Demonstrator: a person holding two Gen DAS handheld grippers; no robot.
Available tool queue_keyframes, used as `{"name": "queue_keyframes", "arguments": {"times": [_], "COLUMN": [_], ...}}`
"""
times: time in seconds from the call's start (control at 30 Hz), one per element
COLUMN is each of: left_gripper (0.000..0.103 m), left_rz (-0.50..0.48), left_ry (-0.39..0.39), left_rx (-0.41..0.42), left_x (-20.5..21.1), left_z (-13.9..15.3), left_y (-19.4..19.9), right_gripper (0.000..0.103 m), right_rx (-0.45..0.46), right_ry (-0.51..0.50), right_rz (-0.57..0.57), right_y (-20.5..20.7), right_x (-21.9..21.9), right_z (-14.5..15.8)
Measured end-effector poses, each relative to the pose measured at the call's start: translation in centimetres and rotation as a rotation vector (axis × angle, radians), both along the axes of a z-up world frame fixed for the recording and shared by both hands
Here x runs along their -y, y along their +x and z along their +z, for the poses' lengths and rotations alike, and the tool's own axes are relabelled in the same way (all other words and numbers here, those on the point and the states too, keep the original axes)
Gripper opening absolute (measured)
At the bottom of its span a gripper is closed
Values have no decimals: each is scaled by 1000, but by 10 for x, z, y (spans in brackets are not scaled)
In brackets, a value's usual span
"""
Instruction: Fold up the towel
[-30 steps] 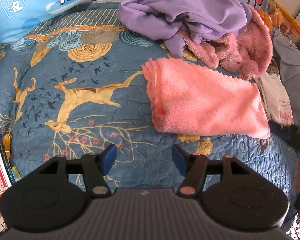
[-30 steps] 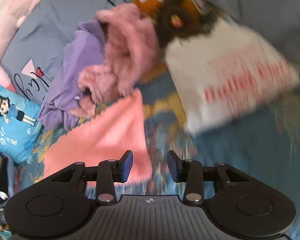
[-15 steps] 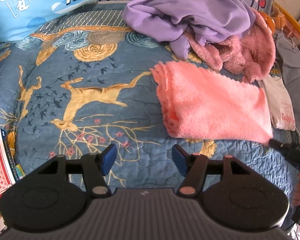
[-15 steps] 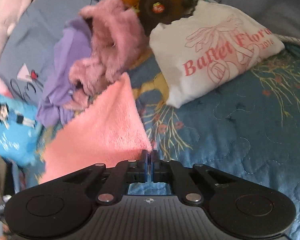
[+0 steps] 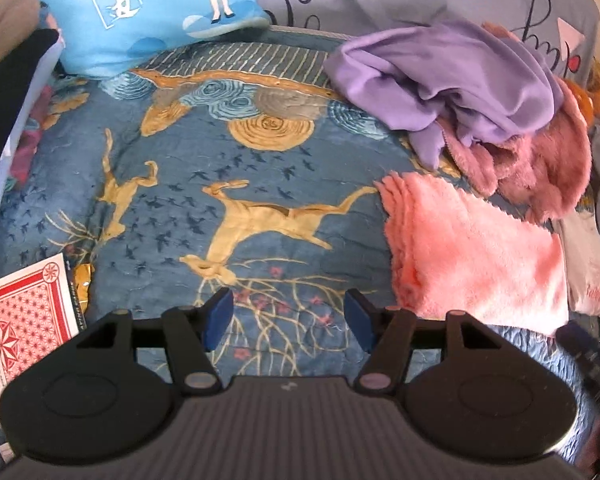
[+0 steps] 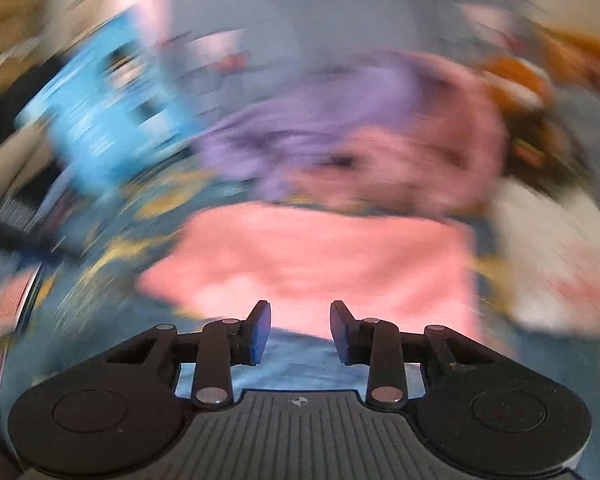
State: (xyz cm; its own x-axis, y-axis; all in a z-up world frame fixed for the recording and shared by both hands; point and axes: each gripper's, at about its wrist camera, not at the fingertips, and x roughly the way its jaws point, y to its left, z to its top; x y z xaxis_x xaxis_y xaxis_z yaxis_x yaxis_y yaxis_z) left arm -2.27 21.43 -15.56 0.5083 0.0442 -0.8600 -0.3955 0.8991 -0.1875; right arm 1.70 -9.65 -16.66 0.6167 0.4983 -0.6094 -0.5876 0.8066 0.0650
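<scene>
A pink fluffy towel (image 5: 476,256) lies folded in layers on the blue patterned bedspread (image 5: 220,184), at the right of the left wrist view. My left gripper (image 5: 286,320) hovers open over the spread to the towel's left, nothing between its blue pads. In the blurred right wrist view the towel (image 6: 320,260) lies just ahead of my right gripper (image 6: 299,330), which is open and empty near the towel's near edge. A dark part of the right tool (image 5: 588,356) shows at the lower right of the left wrist view.
A purple garment (image 5: 452,80) and a mauve fleece (image 5: 540,164) are heaped behind the towel. A white printed shirt (image 5: 584,268) lies to its right. A blue cushion (image 5: 148,12) stands at the back and a red patterned box (image 5: 20,320) at the left edge.
My right gripper was shut at the towel's corner half a second ago; it is now open and swinging fast, blurring its view. The left gripper has drawn back and tilted up.
</scene>
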Motion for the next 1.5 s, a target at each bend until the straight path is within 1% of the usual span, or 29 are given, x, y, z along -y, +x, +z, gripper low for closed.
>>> {"name": "queue_keyframes", "arguments": {"times": [0.03,0.1,0.13,0.17,0.23,0.37,0.5,0.57,0.6,0.63,0.67,0.73,0.8,0.9,1.03,1.1,1.13,1.2,1.23,1.33,1.37,1.4,1.43,1.5], "left_gripper": [66,66,66,67,68,68,68,68,70,72,73,73,73,73,73,73,73,73,73,73,73,73,73,74], "left_rz": [-2,-4,-2,0,5,11,11,7,6,7,11,19,28,49,73,70,63,46,38,20,13,7,1,-6], "left_ry": [0,4,8,12,11,-2,-8,-8,-7,-6,-6,-7,-10,-16,-29,-28,-23,-7,0,-10,-13,-19,-42,-116], "left_rx": [1,1,1,0,1,9,16,16,16,17,20,26,36,46,40,33,28,18,14,-1,-6,-11,-16,-27], "left_x": [0,1,1,1,0,-3,-4,-3,-3,-3,-4,-6,-9,-16,-24,-24,-22,-17,-14,-8,-5,-3,-2,1], "left_z": [0,0,0,0,0,2,4,4,4,5,5,7,9,12,11,9,8,6,5,-2,-4,-6,-9,-17], "left_y": [0,0,-1,-1,-1,-2,-3,-3,-3,-3,-3,-4,-6,-9,-11,-10,-9,-6,-5,-1,0,1,2,4], "right_gripper": [34,30,29,29,29,29,28,15,12,8,6,6,5,5,6,8,11,20,28,29,29,29,29,31], "right_rx": [35,118,165,212,268,342,404,408,410,412,407,386,367,343,317,332,346,384,389,366,332,276,220,108], "right_ry": [-44,-138,-192,-250,-313,-419,-505,-535,-550,-565,-560,-517,-485,-485,-500,-510,-509,-498,-484,-422,-387,-338,-289,-190], "right_rz": [58,161,203,238,297,380,414,408,405,402,399,401,434,481,502,500,496,480,463,388,342,277,212,83], "right_y": [-5,-14,-19,-23,-28,-34,-34,-32,-30,-29,-28,-30,-37,-48,-52,-53,-55,-59,-61,-62,-58,-51,-44,-30], "right_x": [-18,-52,-68,-83,-103,-130,-145,-151,-154,-157,-158,-157,-155,-155,-154,-154,-152,-145,-139,-109,-94,-76,-57,-21], "right_z": [-1,-3,-5,-7,-10,-22,-35,-39,-41,-43,-42,-35,-30,-31,-40,-43,-42,-36,-31,-15,-10,-7,-3,4]}}
